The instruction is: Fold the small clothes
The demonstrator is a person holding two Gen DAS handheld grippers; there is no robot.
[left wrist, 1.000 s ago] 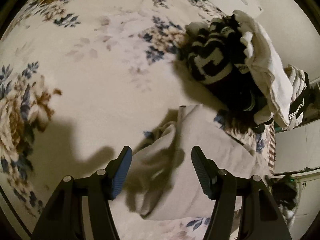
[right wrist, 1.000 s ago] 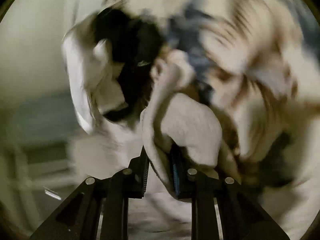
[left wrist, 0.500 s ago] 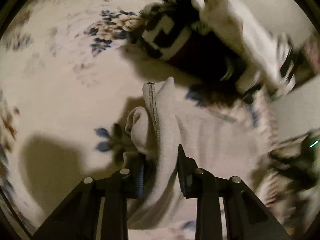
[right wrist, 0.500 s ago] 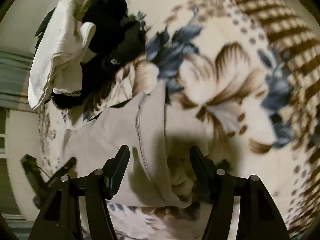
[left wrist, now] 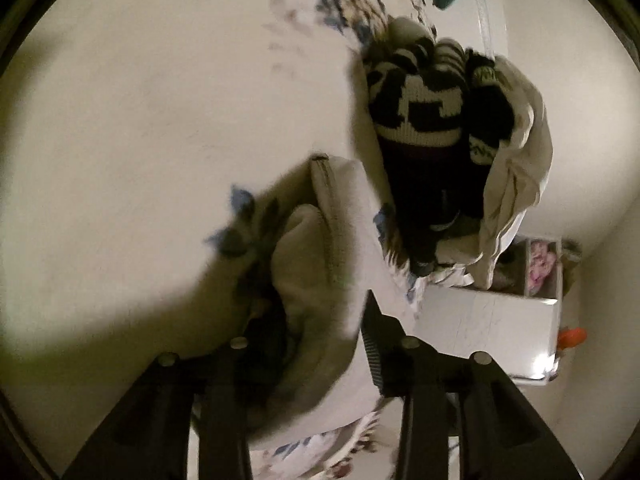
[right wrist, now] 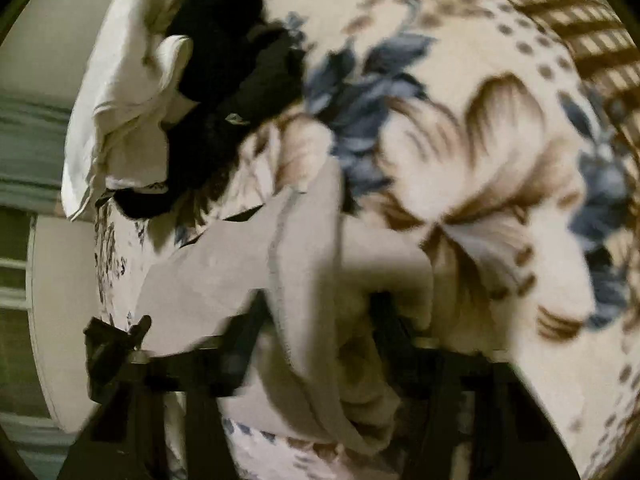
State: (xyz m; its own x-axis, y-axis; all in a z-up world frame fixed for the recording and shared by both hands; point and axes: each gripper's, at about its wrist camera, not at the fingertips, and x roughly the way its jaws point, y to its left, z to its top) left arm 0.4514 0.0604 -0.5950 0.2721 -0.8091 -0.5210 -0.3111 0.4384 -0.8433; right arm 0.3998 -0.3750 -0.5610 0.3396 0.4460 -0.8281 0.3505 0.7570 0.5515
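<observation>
Nearest in the left wrist view: left gripper [left wrist: 320,344], jaws clamped on a bunched fold of one pale grey garment [left wrist: 320,248], stitched hem running up between them. Nearest in the right wrist view: right gripper [right wrist: 320,332], blurred, jaws apart on either side of the same grey garment [right wrist: 304,280], a seam running up its middle; contact with the cloth not clear. Garment partly lying on a floral blanket [right wrist: 500,160] spread over a bed, partly lifted at the left jaws. Blue and brown flowers printed on the blanket, with a brown striped border at its far edge.

Farther out, one heap of clothes [left wrist: 440,140]: a black and white knitted piece with bold blocky shapes, not readable as letters; dark items with small pale marks too small to read; one white cloth [right wrist: 120,100] draped over the pile. Beyond, one white storage box [left wrist: 500,312] with compartments, beside the bed.
</observation>
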